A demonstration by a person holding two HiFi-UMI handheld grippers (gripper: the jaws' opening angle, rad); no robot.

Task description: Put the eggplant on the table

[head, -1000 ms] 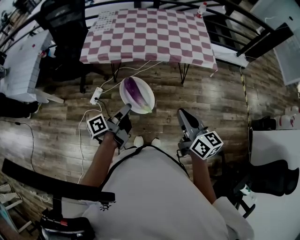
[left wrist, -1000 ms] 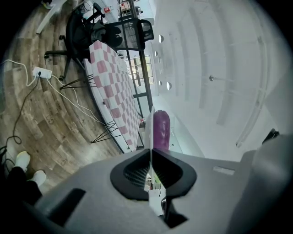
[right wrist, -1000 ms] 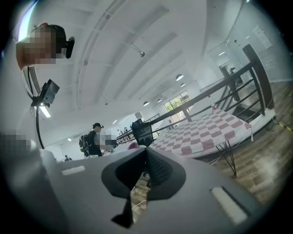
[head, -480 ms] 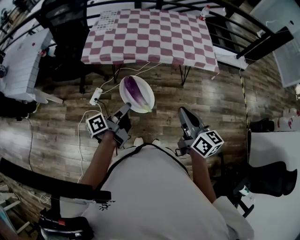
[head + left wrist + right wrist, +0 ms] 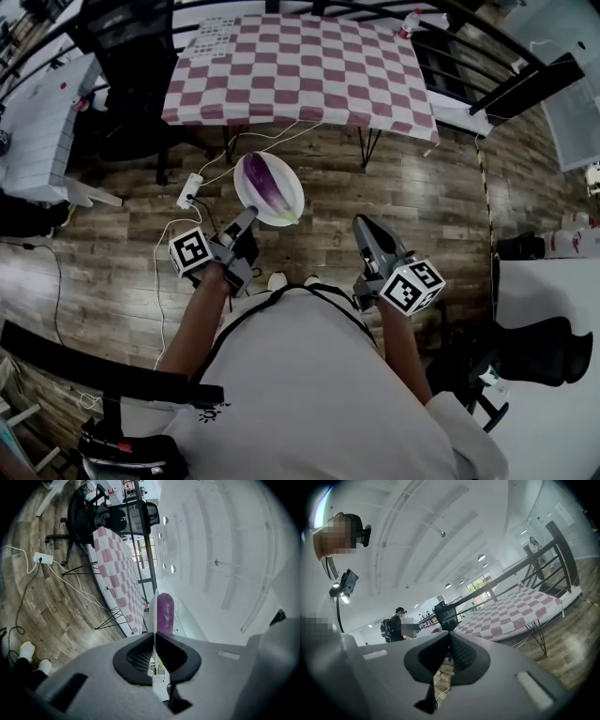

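Wood-plank floor (image 5: 441, 216) fills most of the head view. At the top stands a desk (image 5: 300, 66) under a pink-and-white checked cloth, with a black chair (image 5: 131, 47) by its left corner. A white power strip (image 5: 190, 192) lies on the floor near the desk's front legs, and its cable trails toward the person. The left gripper (image 5: 248, 217) is clamped on the near rim of a white plate (image 5: 246, 199). In the left gripper view the plate shows edge-on, pinched between the two pads. The eggplant (image 5: 267, 185) lies lengthwise in the plate, purple with a paler streak, its green stem end toward the lower right rim. Plate and eggplant are held over the floor, short of the desk's front edge and not touching it. The right gripper (image 5: 361, 225) is well to the right of the plate and apart from it. Its jaws are together with nothing between them, and its own view looks past them to the desk. The person's white shoes (image 5: 277, 280) show just below the left gripper.
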